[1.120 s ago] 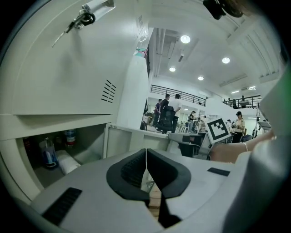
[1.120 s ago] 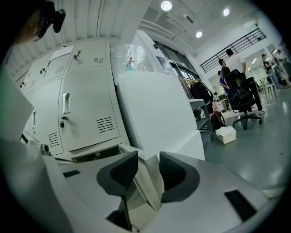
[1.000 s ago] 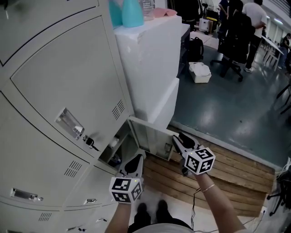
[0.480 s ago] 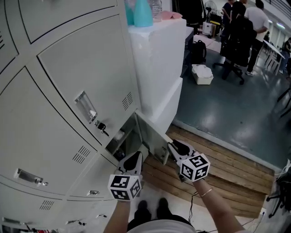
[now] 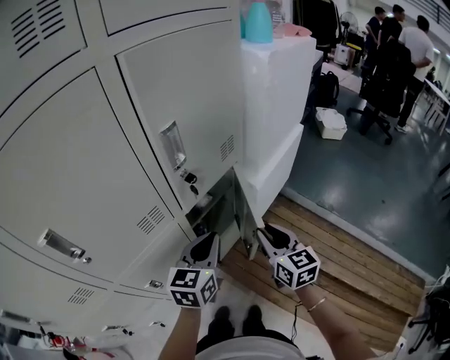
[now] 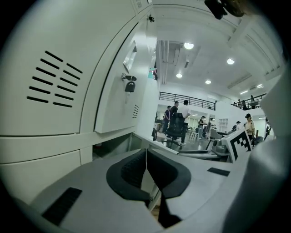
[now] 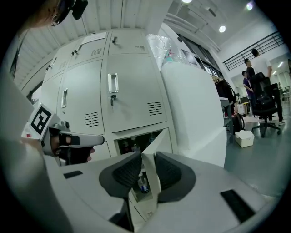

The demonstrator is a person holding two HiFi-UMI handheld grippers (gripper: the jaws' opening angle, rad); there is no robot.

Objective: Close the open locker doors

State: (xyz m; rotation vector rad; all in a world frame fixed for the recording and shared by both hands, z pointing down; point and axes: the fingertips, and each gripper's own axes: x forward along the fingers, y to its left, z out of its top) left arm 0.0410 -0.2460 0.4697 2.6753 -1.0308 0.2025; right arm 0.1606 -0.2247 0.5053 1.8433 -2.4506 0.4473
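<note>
The bottom locker's door (image 5: 240, 208) stands partly open, edge-on in the head view, with the dark compartment (image 5: 209, 213) behind it. My right gripper (image 5: 261, 233) is at the door's free edge. In the right gripper view the door (image 7: 160, 140) runs between the pads of the right gripper (image 7: 148, 166), whose jaws have just been closing and now pinch it. A small bottle (image 7: 142, 184) stands inside the compartment. My left gripper (image 5: 204, 244) hovers just left of the door, in front of the opening. Seen in its own view, the left gripper (image 6: 146, 159) has its pads together, holding nothing.
Closed grey lockers (image 5: 126, 140) fill the left, one with a key in its lock (image 5: 189, 179). White blocks (image 5: 275, 105) stand right of the lockers with a teal bottle (image 5: 259, 20) on top. A wooden plank platform (image 5: 344, 260) lies below. People (image 5: 415, 42) and a chair (image 5: 383, 77) are far back.
The door has swung from wide open toward the locker and now shows edge-on. Both grippers have moved left toward the lockers, the right one staying at the door's edge.
</note>
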